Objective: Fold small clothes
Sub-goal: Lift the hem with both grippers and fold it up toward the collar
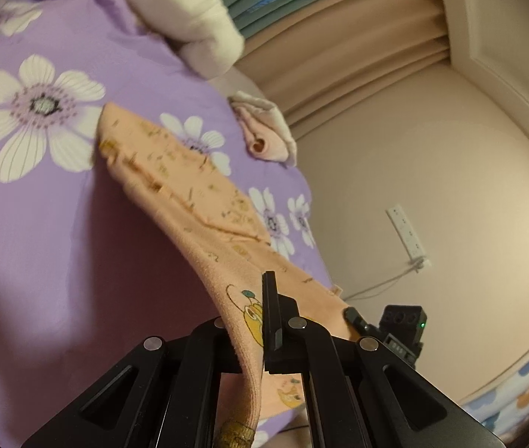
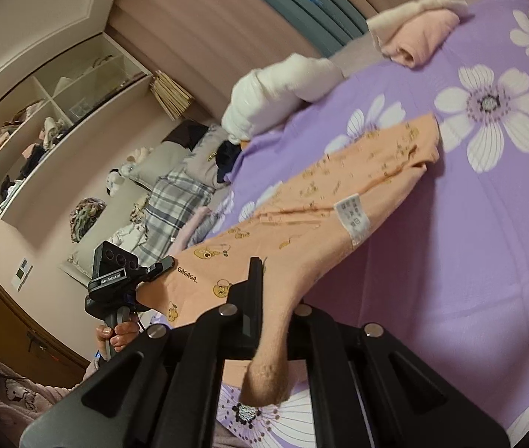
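Peach garment (image 2: 339, 201), perhaps bear-printed; purple floral sheet (image 2: 469, 261)

A home bedroom: flowered bedsheet (image 2: 488, 261), pillows (image 2: 175, 183), curtains (image 1: 339, 56).

Dim warm light, motion blur, fisheye-dark corners.

We find the orange garment (image 2: 301, 220) a soft knit cloth, matt, ribbed at the hem, with a white woven label (image 2: 353, 216). The purple bedsheet (image 1: 59, 224) beneath it is smooth matt cloth. The left claw (image 1: 270, 321) and right claw (image 2: 255, 298) are matt black plastic with bright metal rivets.
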The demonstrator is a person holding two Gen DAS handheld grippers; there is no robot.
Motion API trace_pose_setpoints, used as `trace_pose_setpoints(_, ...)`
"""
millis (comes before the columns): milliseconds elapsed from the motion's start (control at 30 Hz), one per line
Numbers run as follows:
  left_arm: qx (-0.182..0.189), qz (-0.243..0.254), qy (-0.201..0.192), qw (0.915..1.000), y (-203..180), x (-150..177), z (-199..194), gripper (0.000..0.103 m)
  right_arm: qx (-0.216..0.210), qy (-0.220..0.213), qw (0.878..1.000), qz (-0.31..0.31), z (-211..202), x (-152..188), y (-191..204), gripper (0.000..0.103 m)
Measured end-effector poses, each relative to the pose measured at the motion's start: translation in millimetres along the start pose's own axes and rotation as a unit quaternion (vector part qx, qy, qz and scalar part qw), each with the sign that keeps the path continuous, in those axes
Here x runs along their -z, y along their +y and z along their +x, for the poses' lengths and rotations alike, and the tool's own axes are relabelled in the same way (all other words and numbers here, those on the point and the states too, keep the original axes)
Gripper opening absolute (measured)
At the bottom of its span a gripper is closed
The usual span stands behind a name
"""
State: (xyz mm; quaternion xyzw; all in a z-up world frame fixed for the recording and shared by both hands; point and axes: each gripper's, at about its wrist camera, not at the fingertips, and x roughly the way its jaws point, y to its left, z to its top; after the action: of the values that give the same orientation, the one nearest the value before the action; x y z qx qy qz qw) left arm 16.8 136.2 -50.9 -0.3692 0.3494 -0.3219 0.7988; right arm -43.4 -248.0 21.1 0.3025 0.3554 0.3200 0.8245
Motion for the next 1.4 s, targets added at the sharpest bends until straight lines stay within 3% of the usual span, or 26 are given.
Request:
trace_pose_setpoints(233,0.016,0.012,0.004,0.9998,-17,1,-10,0.0,-0.002,-0.009,1.0,-0.025,-14,-6,17,0.003)
trace_pose_setpoints(833,0.005,0.037,0.015,0.9992,-51,24,-60,0.0,-0.011,-0.008,0.989,-0.147,-66,2,74,0.004)
trace_pose_setpoints(1100,-0.023,0.023,0.023,0.9992,-38,17,-47,0.0,-0.005,-0.011,0.993,-0.119,-57,-4,56,0.004)
trace_pose_setpoints(1400,-0.026,-0.002,0.022,0.9994,-22,-6,-30,0.0,0.004,-0.014,0.996,-0.082,-37,-23,36,0.005)
